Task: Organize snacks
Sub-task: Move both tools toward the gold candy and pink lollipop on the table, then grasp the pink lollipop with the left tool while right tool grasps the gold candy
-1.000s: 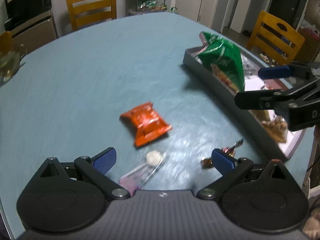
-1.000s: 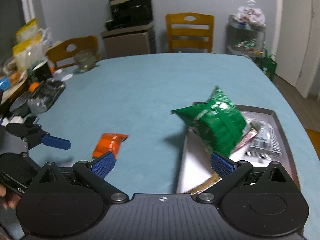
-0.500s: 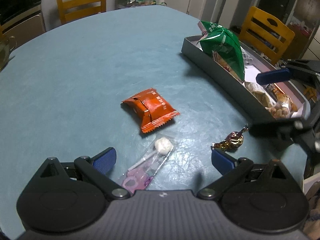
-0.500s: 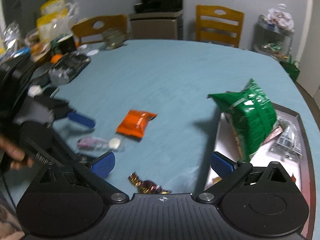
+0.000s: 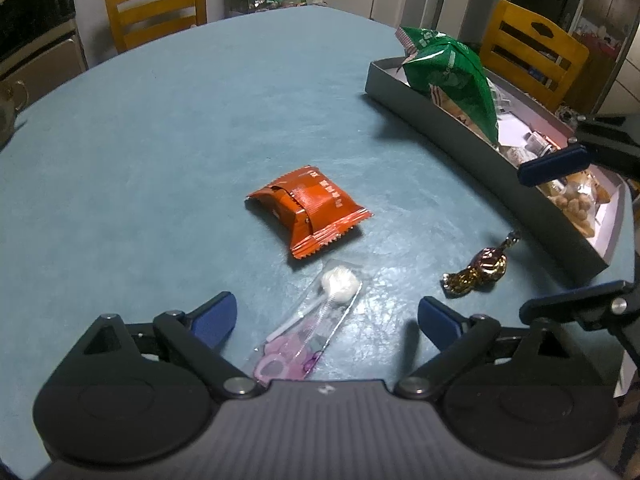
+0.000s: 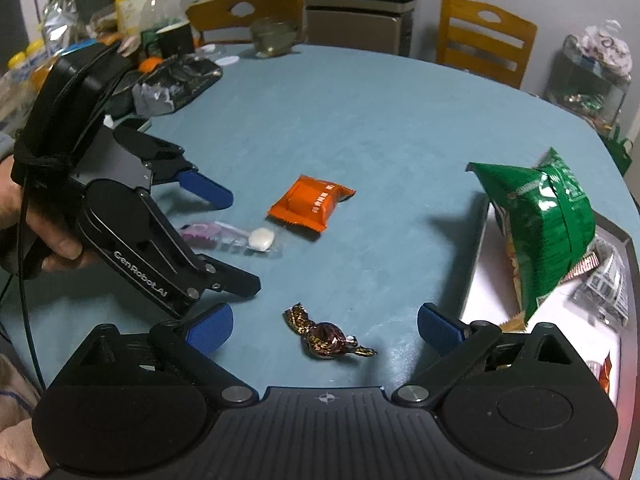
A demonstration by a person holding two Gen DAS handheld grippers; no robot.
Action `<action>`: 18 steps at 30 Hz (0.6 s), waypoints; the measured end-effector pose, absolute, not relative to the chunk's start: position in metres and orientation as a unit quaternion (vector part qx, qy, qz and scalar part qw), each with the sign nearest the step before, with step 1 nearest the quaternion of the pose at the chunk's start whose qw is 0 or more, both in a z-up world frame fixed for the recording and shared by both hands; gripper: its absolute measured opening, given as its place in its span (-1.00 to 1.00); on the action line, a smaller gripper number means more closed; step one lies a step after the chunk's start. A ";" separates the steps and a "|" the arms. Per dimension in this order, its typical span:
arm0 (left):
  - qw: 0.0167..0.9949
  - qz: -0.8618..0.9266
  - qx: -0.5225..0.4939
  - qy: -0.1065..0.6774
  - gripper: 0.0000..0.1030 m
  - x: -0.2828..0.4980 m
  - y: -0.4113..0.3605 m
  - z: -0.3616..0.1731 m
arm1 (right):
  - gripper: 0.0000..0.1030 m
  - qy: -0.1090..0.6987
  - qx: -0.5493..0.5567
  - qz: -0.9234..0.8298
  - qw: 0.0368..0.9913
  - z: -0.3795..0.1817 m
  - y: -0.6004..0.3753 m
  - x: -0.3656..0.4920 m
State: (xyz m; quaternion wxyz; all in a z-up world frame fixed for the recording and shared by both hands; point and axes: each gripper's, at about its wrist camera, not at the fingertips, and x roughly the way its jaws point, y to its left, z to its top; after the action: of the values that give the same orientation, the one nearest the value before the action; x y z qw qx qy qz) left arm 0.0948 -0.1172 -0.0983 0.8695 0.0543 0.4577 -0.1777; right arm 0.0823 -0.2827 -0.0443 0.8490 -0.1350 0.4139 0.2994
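The left gripper hangs over the wrapped lollipop, jaws closing but grasping nothing yet. The right gripper (fingers spread, released) straddles the foil-wrapped chocolate; the orange packet lies farther off, the green bag in the tray at right.

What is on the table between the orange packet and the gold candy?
Only bare blue table. The right wrist view shows nothing between the orange packet and the gold candy.
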 end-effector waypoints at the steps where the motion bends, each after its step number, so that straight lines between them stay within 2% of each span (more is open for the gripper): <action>1: 0.872 -0.174 0.057 0.455 0.78 0.093 -0.117 -0.098 | 0.93 0.413 -0.139 0.301 0.848 -0.044 -0.282 0.082; 4: 0.876 -0.166 0.071 0.447 0.60 0.089 -0.117 -0.098 | 0.92 0.415 -0.150 0.306 0.844 -0.048 -0.279 0.082; 11: 0.879 -0.170 0.081 0.437 0.41 0.083 -0.118 -0.097 | 0.91 0.418 -0.158 0.315 0.838 -0.054 -0.276 0.085; 18: 0.880 -0.178 0.083 0.432 0.07 0.077 -0.123 -0.095 | 0.68 0.432 -0.161 0.323 0.826 -0.065 -0.273 0.089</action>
State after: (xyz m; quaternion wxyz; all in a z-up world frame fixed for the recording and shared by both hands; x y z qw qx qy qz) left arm 0.0769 -0.1232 -0.0954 0.8802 0.0833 0.4320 -0.1779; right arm 0.0893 -0.2731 -0.0646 0.8261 -0.1611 0.4324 0.3234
